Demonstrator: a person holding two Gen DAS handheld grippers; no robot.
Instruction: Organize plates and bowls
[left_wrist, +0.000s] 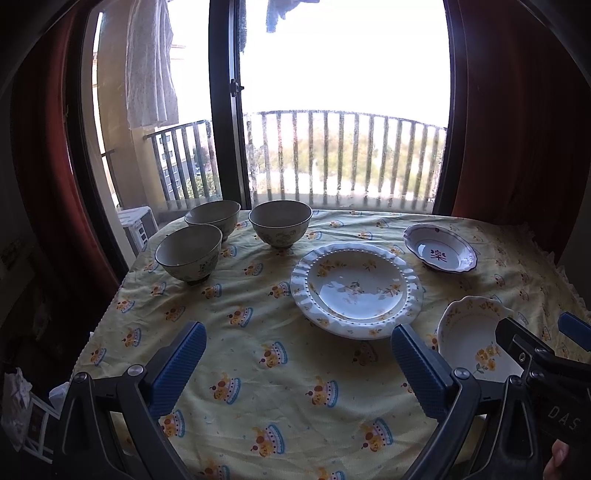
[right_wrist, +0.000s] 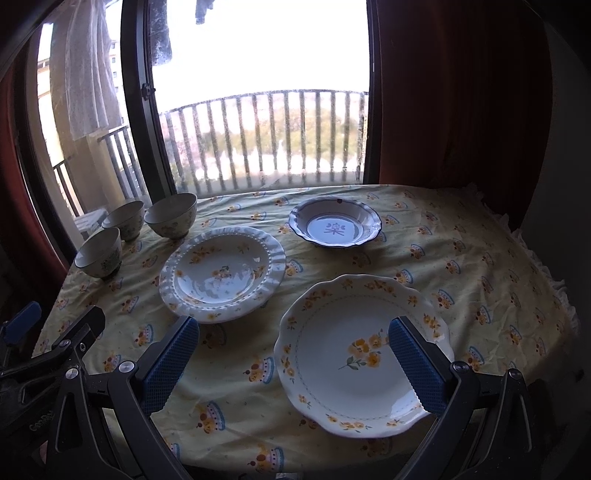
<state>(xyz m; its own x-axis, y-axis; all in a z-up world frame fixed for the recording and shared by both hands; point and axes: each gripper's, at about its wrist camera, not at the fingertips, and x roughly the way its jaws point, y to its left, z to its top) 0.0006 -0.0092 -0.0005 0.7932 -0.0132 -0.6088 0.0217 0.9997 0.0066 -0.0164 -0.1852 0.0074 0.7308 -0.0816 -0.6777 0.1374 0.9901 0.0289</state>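
Observation:
Three grey floral bowls stand at the table's far left: one at the back (left_wrist: 212, 218), one nearer (left_wrist: 188, 253), one to their right (left_wrist: 280, 223). A beaded-rim plate (left_wrist: 356, 290) with yellow flowers lies mid-table. Behind it to the right sits a small purple-rimmed dish (left_wrist: 439, 247). A scalloped yellow-flower plate (right_wrist: 354, 354) lies near the front right. My left gripper (left_wrist: 299, 354) hovers open over bare cloth, in front of the beaded plate. My right gripper (right_wrist: 293, 350) is open above the scalloped plate's left half, its right pad (right_wrist: 413, 365) over the plate. Neither holds anything.
The table (right_wrist: 480, 258) wears a yellow cloth printed with crowns and has a frilled right edge. Directly behind it are a balcony window (left_wrist: 332, 147) with railing and red curtains (right_wrist: 461, 110) on both sides. Clutter lies on the floor at the left (left_wrist: 22, 406).

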